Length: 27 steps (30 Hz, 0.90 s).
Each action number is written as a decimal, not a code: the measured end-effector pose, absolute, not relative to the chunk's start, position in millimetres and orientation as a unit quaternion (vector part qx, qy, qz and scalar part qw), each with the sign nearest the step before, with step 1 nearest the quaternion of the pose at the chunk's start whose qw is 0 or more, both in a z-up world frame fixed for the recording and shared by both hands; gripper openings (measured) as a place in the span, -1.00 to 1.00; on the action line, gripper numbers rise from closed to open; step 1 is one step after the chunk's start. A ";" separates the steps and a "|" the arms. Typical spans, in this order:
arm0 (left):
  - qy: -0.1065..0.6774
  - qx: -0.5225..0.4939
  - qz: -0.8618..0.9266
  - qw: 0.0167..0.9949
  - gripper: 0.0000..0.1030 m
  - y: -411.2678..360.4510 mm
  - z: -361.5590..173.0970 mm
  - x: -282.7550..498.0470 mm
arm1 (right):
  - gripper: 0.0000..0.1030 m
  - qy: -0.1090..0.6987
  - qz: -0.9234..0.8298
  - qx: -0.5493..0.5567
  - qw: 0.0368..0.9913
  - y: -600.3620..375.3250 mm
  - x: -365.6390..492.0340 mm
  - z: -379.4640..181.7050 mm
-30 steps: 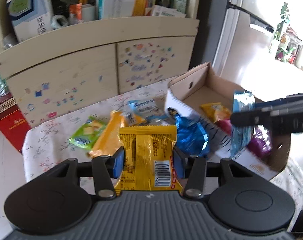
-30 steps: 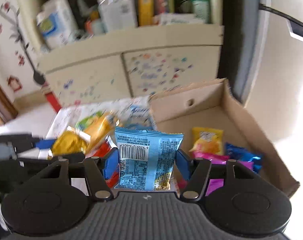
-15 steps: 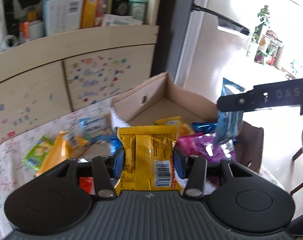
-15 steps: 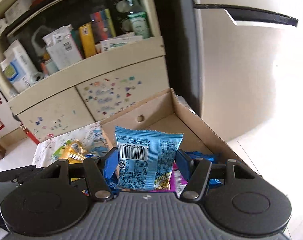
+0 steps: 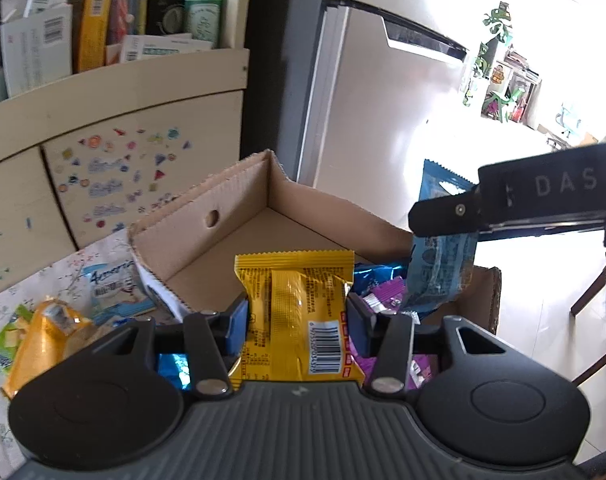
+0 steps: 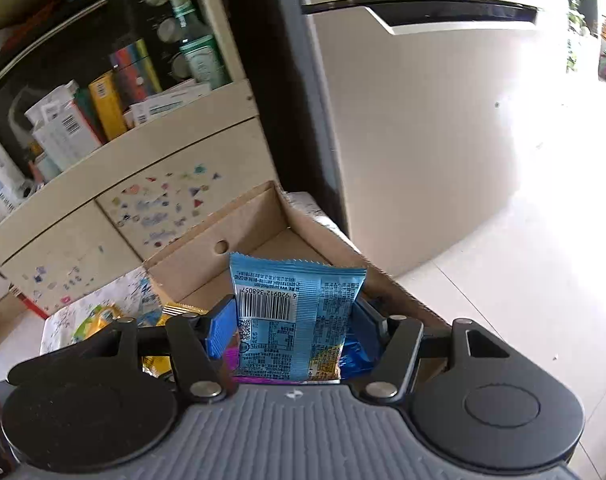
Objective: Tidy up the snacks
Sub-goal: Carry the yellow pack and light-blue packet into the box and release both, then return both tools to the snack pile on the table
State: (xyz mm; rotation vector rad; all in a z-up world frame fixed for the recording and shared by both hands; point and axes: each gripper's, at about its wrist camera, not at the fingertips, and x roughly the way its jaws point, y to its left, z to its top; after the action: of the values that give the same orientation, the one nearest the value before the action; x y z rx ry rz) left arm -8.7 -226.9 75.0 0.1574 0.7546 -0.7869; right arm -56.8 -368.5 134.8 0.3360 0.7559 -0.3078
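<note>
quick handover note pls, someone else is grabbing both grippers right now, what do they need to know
Left gripper: shut on a yellow snack packet, held over the cardboard box.
Right gripper: shut on a light blue snack packet, also above the box.
Done: purple packets and a shiny blue one already lie in the box.
Left: release both held packets into the box, then fetch the loose snacks on the patterned tablecloth: an orange packet, a green one and a pale blue-and-white one.

Daylight glare blows out right side; fisheye bends edges; shelf interior dim.
</note>
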 end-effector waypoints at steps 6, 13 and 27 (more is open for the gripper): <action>0.354 0.082 -0.375 0.853 0.03 -241.6 68.8 -7.9 | 0.33 0.374 -0.183 0.175 0.892 -378.5 -55.9 128.5; 0.349 0.111 -0.343 0.865 0.90 -246.4 71.4 -9.7 | 0.67 0.372 -0.205 0.171 0.889 -378.1 -54.0 126.9; 0.401 0.121 -0.263 0.869 0.93 -198.9 73.0 1.5 | 0.76 0.388 -0.171 0.157 0.892 -353.7 -44.5 121.4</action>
State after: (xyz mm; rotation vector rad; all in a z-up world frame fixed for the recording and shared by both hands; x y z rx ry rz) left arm 1.5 -198.9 73.0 0.2531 0.8398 -0.5494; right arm -44.5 -353.7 121.4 0.3263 0.8044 -0.3546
